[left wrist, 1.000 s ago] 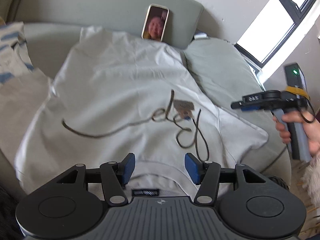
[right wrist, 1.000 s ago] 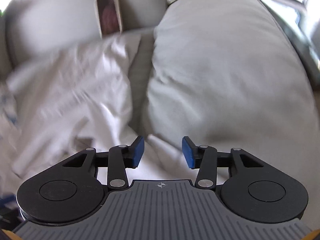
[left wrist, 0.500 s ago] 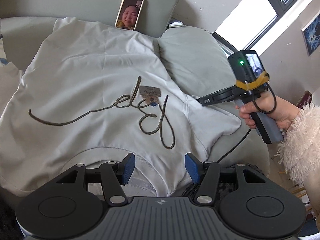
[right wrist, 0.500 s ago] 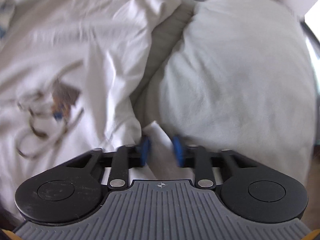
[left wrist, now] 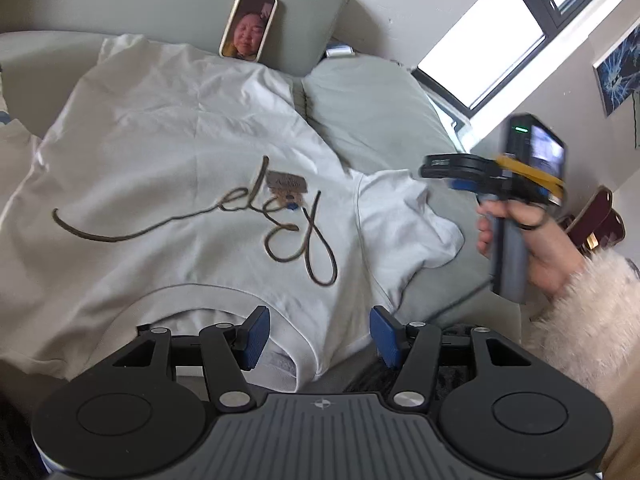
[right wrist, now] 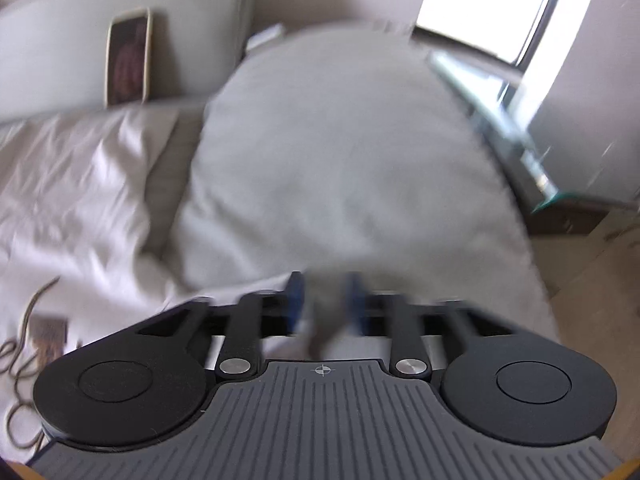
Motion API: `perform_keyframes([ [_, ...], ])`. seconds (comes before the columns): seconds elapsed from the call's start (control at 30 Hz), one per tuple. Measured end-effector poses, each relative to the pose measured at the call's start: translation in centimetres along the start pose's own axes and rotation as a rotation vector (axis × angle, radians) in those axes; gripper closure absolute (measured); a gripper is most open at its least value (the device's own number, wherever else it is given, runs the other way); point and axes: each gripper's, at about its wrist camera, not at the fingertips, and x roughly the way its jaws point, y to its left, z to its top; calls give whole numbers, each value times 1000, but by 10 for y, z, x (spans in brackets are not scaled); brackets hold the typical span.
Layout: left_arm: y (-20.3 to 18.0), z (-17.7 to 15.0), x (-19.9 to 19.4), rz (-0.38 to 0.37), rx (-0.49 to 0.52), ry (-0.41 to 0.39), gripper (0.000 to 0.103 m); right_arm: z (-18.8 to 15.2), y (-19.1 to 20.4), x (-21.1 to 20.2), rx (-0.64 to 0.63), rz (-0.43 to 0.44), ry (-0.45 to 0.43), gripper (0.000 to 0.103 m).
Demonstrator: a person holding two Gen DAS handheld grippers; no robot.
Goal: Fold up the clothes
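White cotton T-shirt [left wrist: 192, 184] lies spread on the sofa ahead of the left gripper [left wrist: 316, 336], fingers apart and empty over the collar. Script embroidery [left wrist: 280, 220] is unreadable; a hangtag sits by it. Right view, blurred: right gripper [right wrist: 326, 304] has just opened, apparently releasing the sleeve [left wrist: 400, 220], now laid flat.

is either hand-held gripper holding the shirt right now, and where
Neither. The left hand-held gripper is open over the shirt collar; the right has just been opening and is clear of the sleeve.
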Motion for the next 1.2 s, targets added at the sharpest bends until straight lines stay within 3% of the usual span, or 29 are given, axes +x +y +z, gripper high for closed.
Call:
perform_keyframes([
  [0.1,5,-1,-6,6,-23,-1,49,2,-33,-34,142,75,-29,32],
  [0.2,8,-1,-8,3,-22,47,49,-18,-78,-51,389,164,112,31],
  [0.3,13,-5,-15,-6,-27,70,49,-53,-115,-50,627,265,227,51],
  [0.37,17,-10,-20,6,-30,70,49,-74,-124,-46,692,294,252,58],
  [0.63,33,-28,-34,37,-100,69,49,-113,-114,-26,835,461,210,57],
  [0.7,33,-30,-37,44,-99,64,49,-118,-112,-23,838,454,195,68],
  [0.77,33,-30,-39,51,-93,60,49,-124,-112,-17,865,443,190,98],
  [0.9,31,-31,-40,55,-87,61,49,-129,-117,-25,916,444,106,100],
  [1.03,30,-32,-36,50,-84,75,49,-114,-115,-45,838,366,9,102],
  [1.13,32,-34,-34,48,-84,89,49,-112,-114,-58,810,283,-10,102],
  [1.2,34,-35,-31,48,-88,102,49,-113,-112,-58,778,228,22,102],
])
